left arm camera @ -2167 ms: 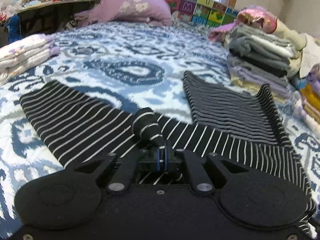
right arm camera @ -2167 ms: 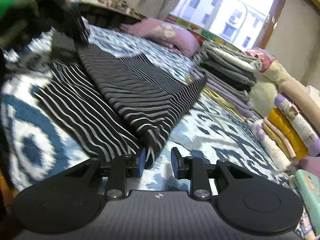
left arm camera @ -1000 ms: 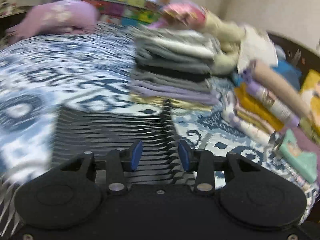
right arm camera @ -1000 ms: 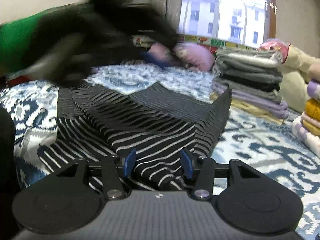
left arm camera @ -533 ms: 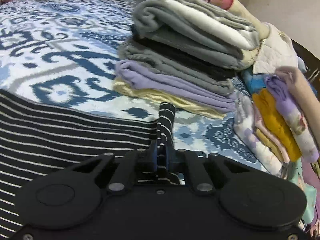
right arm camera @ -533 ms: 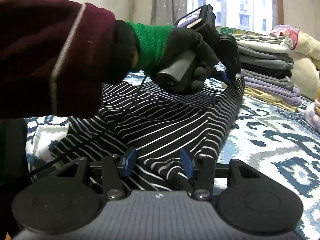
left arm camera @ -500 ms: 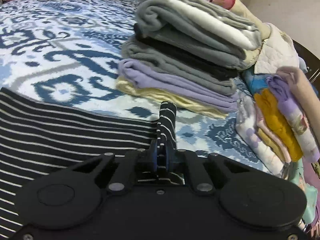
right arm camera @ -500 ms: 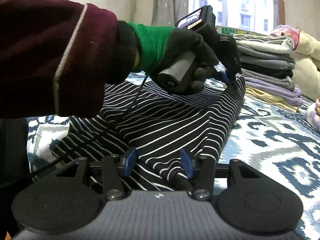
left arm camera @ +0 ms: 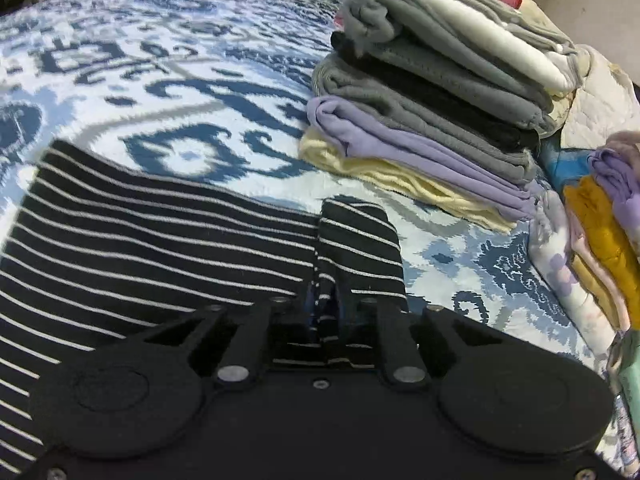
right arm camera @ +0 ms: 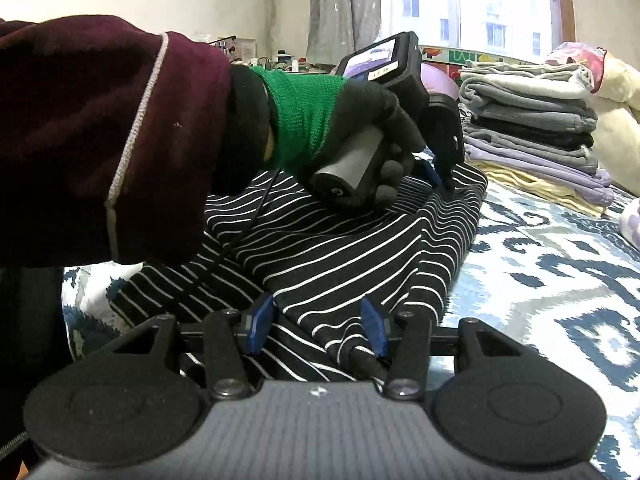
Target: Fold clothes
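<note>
Black-and-white striped knit fills the lower left of my left wrist view: the striped garment (left arm camera: 152, 240) lies partly folded on the blue patterned bedspread (left arm camera: 168, 80); my left gripper (left arm camera: 326, 304) at bottom centre has its jaws clamped together on a raised corner of that cloth, which stands up in a small tuft just above the fingers; a stack of folded clothes (left arm camera: 432, 112) sits at upper right, near the corner but apart from it.

From the right wrist view, the garment (right arm camera: 352, 256) spreads across the middle of the frame; my gloved left hand (right arm camera: 360, 136) holds its gripper pinched on the far corner at centre right; my right gripper (right arm camera: 316, 326) at bottom centre has its blue pads (right arm camera: 256, 324) spread apart, straddling the near folded edge without gripping it.

I judge the step in hand to be taking hold of two corners along one side, ahead of a fold; the far one is secured, the near one is not; the next move calls for closing the right jaws on the near edge, catching all the layers, then lifting both corners together and keeping the edge taut.

Against the frames from half a second ago, little differs; the left grip is unchanged and the right jaws are as wide as they were.
</note>
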Demonstrator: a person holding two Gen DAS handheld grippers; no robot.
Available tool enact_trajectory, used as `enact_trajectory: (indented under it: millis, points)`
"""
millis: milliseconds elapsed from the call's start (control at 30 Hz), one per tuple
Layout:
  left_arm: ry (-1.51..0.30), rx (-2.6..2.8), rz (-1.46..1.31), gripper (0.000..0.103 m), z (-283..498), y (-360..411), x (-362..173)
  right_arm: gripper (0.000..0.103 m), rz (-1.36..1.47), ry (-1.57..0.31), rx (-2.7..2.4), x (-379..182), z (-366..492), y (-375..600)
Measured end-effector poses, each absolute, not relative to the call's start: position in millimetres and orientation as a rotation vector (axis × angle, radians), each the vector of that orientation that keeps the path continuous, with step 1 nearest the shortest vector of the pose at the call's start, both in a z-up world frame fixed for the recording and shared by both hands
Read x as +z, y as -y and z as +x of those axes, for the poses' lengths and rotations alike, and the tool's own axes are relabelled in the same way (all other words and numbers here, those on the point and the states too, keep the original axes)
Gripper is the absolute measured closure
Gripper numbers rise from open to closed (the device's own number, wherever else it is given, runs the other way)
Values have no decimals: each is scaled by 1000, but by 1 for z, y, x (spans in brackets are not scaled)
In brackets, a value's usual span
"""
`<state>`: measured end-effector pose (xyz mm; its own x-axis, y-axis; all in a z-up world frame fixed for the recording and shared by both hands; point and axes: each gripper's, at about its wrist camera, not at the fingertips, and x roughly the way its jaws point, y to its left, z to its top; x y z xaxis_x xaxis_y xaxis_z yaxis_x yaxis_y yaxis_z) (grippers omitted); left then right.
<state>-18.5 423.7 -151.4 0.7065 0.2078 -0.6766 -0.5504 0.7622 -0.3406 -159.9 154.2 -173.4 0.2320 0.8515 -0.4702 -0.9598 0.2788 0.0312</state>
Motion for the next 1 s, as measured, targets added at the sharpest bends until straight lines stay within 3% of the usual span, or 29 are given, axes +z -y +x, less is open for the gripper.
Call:
enact_trajectory:
  millis: [267,433,533,767,1000]
  points:
    - [-586,394,-343,91,-10,-398,-112,53,-283,-442,1274,-175,-156,-155]
    - [-750,451,-312,94,34,-416,-151,53,-278,-449,1278,-175,-155,-155]
    - [-707,437,-412,96,32,-435,-156,53,-282,-453,1280,-177,-155,-156]
    - [-628,348,-347,96,5,-417,-122,53,-278,-453,1281,-176,-156,-155]
    - [-751,382,-233,96,20,-400,-160,53,-275,-463,1295,-177,-156,-155]
